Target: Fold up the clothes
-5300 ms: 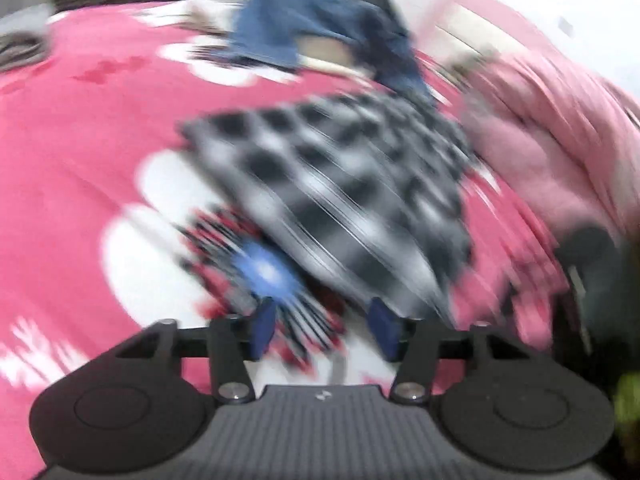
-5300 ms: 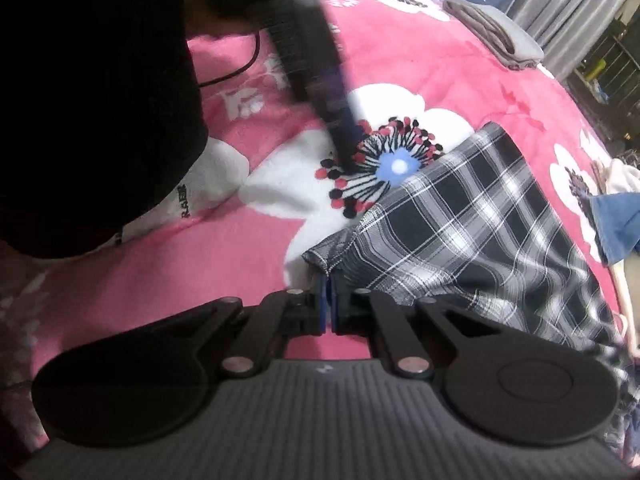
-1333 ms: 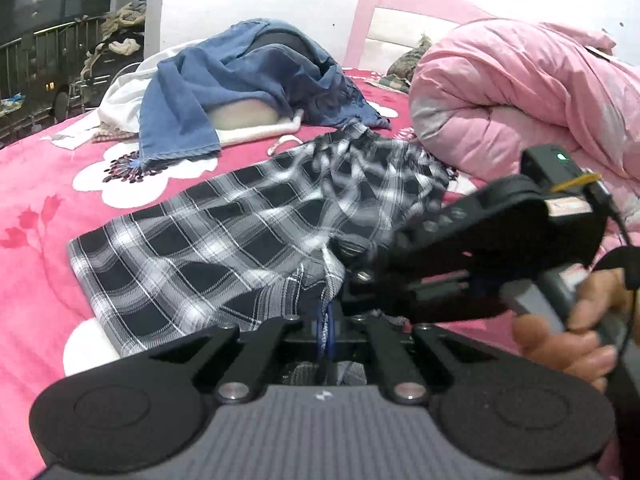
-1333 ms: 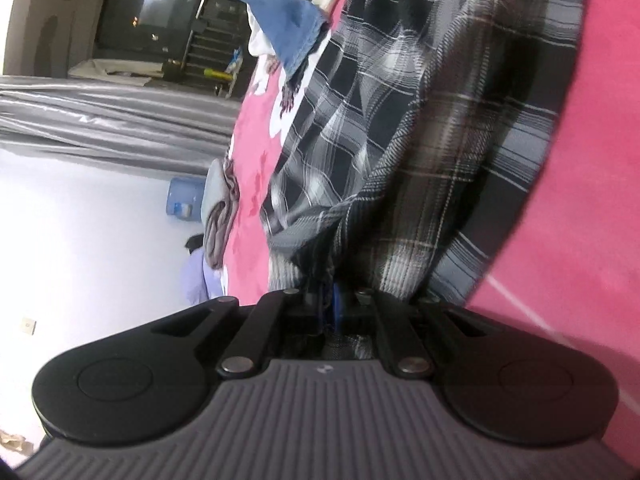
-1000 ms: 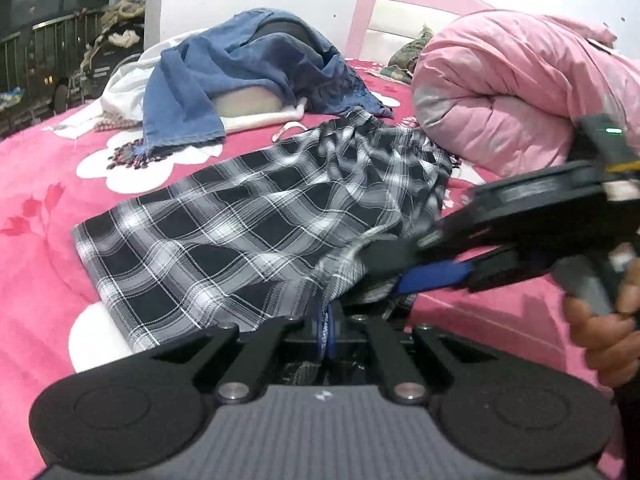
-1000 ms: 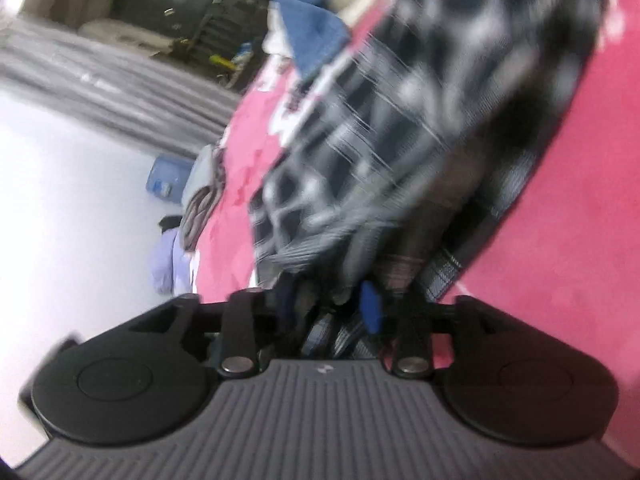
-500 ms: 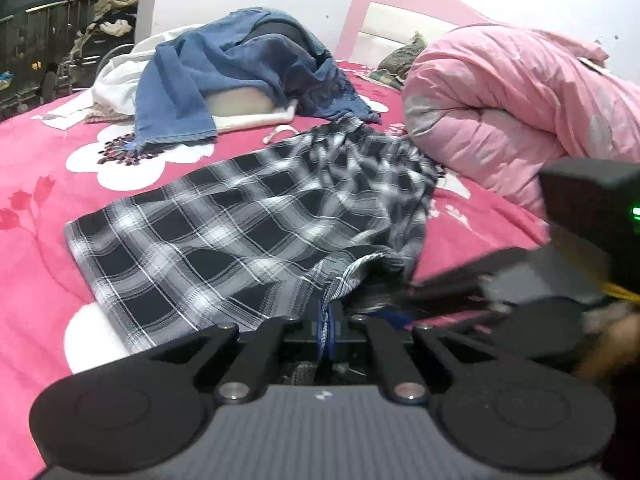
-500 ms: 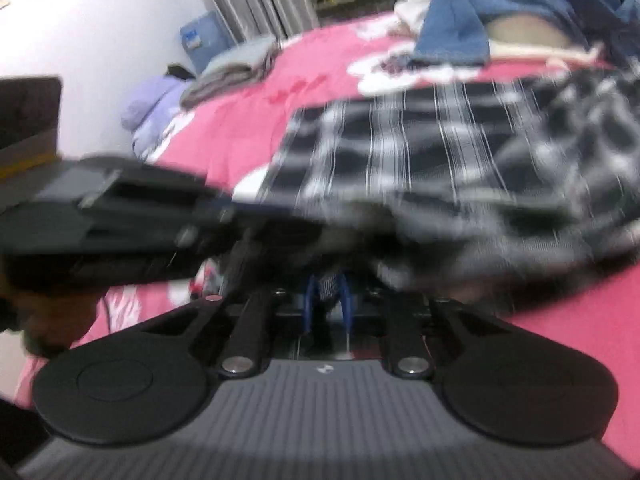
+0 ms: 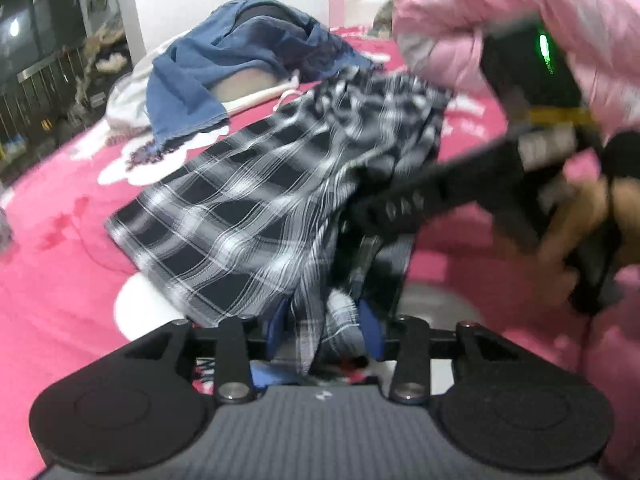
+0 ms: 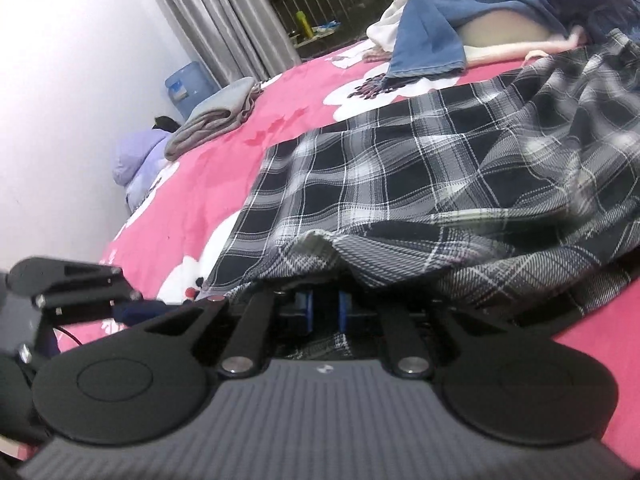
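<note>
The plaid garment (image 9: 256,208) lay spread on the pink flowered bed (image 9: 52,304), one end bunched up toward the rolled pink quilt (image 9: 500,16) and the near hem drawn up in folds toward both tools. In the left wrist view the left tool (image 9: 326,326) sat at the garment's near edge with its blue pads parted; its jaws had just been opening, and a loose fold of the plaid cloth hung between them without being pinched. The right tool (image 9: 360,220) reached in from the right of that view, blurred, carried by a hand (image 9: 576,240), with its tip buried in the gathered cloth just above the left tool.

In the right wrist view the right tool (image 10: 324,308) was nearly closed, its jaws having just been closing, and the plaid hem draped over and between the blue fingers (image 10: 305,306), so it gripped a gathered fold of the garment (image 10: 400,176). From there the cloth ran away across the bed toward a blue denim garment (image 10: 452,20) heaped at the far side. The left tool (image 10: 80,284) showed at the left edge, just beside the garment's near corner. A folded grey cloth (image 10: 216,116) lay well apart near the bed's far edge.
</note>
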`<move>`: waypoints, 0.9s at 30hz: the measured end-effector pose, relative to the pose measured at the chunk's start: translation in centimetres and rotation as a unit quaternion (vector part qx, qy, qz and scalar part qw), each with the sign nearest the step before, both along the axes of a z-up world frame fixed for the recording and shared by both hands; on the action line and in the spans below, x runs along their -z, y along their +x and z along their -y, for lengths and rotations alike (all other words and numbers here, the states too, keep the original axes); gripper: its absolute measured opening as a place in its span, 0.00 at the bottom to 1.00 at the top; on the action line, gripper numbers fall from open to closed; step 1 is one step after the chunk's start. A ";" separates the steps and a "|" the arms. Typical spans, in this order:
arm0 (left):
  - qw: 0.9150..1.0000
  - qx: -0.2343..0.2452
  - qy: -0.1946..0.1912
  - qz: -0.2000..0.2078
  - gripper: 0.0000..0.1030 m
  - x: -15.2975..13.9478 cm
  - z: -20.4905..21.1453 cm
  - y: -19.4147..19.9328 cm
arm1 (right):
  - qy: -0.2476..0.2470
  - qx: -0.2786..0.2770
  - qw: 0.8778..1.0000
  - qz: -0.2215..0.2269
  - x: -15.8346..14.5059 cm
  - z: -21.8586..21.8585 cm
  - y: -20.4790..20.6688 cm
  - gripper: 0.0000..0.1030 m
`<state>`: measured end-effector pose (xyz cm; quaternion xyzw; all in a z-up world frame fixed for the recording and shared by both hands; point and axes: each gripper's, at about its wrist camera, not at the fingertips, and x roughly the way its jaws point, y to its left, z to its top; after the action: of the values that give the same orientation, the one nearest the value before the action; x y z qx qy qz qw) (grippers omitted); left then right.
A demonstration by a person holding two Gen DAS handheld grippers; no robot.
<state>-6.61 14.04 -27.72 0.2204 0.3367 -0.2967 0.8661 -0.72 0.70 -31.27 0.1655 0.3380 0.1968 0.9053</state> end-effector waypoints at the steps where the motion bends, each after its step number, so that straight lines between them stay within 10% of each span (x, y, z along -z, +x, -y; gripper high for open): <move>1: 1.000 -0.014 0.002 0.002 0.34 0.1 0.1 0.1 | -0.002 0.002 1.000 0.003 -0.1 0.0 -0.1 0.08; 5: 0.998 -0.068 -0.015 -0.008 0.13 0.3 -0.4 0.4 | -0.023 0.024 0.999 0.016 -0.6 0.2 -0.7 0.09; 16: 0.996 -0.075 0.020 0.041 0.08 1.3 0.0 -1.5 | -0.138 -0.015 0.990 0.020 -5.3 2.4 -4.6 0.19; 23: 0.996 -0.071 0.025 0.052 0.08 1.5 -0.1 -1.8 | -0.353 -0.164 0.911 0.134 -5.2 -2.0 -5.4 0.43; 25: 0.996 -0.069 0.028 0.056 0.07 1.6 -0.2 -2.0 | -0.391 -0.183 0.891 0.139 -4.0 -2.9 -4.5 0.38; 27: 0.996 -0.067 0.030 0.059 0.06 1.7 -0.3 -2.2 | -0.417 -0.185 0.879 0.138 -3.5 -3.3 -3.7 0.03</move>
<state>-8.86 14.37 -29.37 0.2405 0.3076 -0.2146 0.8953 -4.37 3.95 -27.79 -0.3212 0.2848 0.2225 0.8753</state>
